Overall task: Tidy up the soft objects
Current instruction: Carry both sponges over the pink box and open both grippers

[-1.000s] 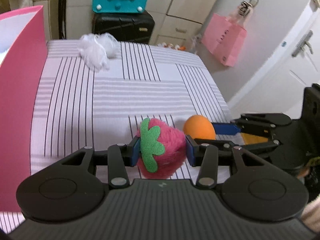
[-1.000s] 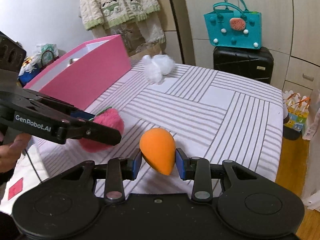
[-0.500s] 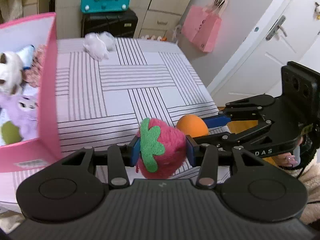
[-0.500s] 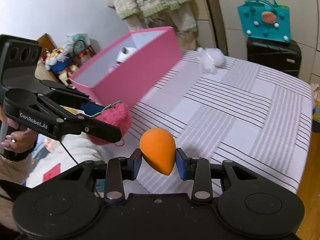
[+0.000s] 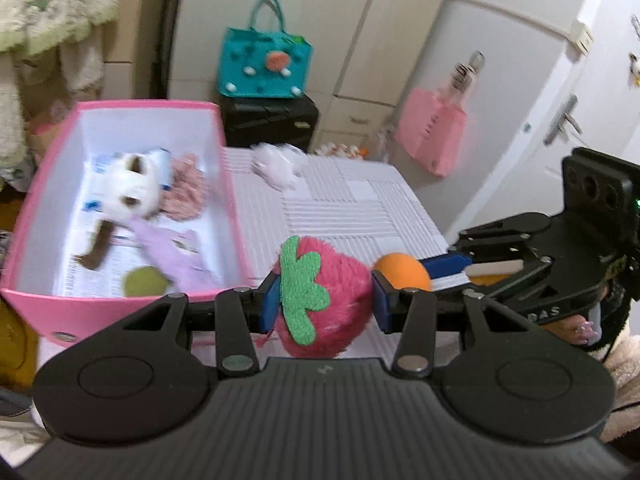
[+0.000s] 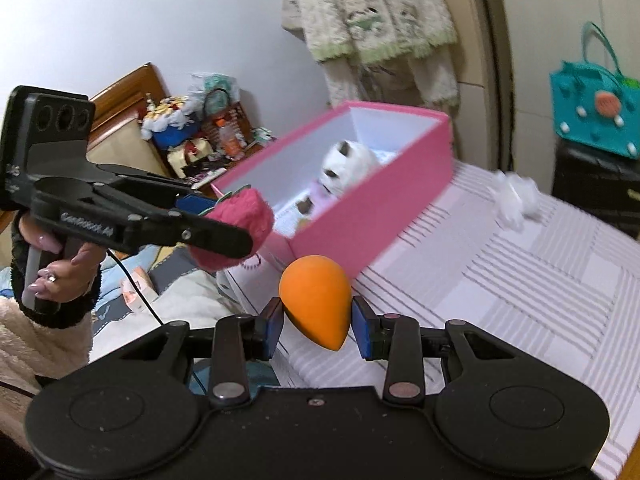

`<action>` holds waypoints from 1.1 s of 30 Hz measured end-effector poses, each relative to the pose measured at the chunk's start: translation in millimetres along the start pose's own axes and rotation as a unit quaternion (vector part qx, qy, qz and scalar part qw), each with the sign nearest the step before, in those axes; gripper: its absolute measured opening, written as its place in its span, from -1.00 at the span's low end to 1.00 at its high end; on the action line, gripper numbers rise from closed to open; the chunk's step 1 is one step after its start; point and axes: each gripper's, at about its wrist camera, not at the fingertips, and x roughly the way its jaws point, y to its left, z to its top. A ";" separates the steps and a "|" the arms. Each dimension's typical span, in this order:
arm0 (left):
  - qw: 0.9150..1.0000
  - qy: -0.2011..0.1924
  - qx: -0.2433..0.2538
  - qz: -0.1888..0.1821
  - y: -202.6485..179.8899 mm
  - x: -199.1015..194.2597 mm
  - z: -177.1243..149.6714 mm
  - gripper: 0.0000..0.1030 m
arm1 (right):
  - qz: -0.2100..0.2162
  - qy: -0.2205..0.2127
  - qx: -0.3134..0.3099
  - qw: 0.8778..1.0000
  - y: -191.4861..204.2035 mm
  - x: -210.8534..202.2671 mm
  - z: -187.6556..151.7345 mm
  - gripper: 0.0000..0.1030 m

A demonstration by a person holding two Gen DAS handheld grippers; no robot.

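Striped bed [image 6: 532, 280], pink box [image 6: 384, 216] on it, white fluffy ball [image 6: 514, 196] beyond

Fuzzy plush strawberry [image 5: 326, 300] with a felt leaf; smooth matt foam orange sponge [image 6: 316, 302]; pink cardboard box [image 5: 236, 200]; striped cloth bed [image 6: 520, 280].

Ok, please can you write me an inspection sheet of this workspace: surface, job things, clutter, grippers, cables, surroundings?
Surface: striped bedcover.
Job's things: strawberry plush and orange sponge, both held; pink box with soft toys inside; white fluffy item on the cover.
Clutter: small items heaped by the wooden headboard.
Grippers: left gripper shut on the plush; right gripper shut on the sponge.
Cables: thin black cable below the left gripper.
Surroundings: teal bag on black suitcase.
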 end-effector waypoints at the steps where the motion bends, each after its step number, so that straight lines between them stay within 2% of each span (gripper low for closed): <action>1: 1.000 -0.005 -0.001 0.006 5.6 -4.3 0.6 -0.14 | 0.001 -0.003 -0.007 1.000 4.2 2.8 4.6 -0.20; 8: 0.998 -0.017 -0.007 0.064 44.3 -7.4 8.9 -0.14 | 0.009 -0.026 -0.034 0.999 22.1 27.7 33.7 -0.20; 16: 0.988 -0.026 0.026 0.147 79.2 8.6 26.8 -0.13 | -0.049 -0.059 -0.102 0.992 30.9 67.9 66.0 -0.19; 19: 0.985 -0.018 0.039 0.165 88.6 20.6 27.8 -0.13 | -0.045 -0.049 -0.100 0.993 24.1 87.1 78.7 -0.19; 24: 0.986 0.002 0.048 0.160 97.8 40.3 28.0 -0.12 | -0.056 -0.014 -0.106 0.993 18.8 125.0 97.3 -0.19; 30: 0.977 0.024 0.075 0.198 99.0 61.2 22.7 -0.11 | -0.074 0.023 -0.107 0.991 14.2 158.4 106.7 -0.16; 33: 0.973 0.026 0.088 0.213 97.0 63.4 20.9 -0.11 | -0.085 0.045 -0.132 0.987 18.7 170.9 105.7 -0.15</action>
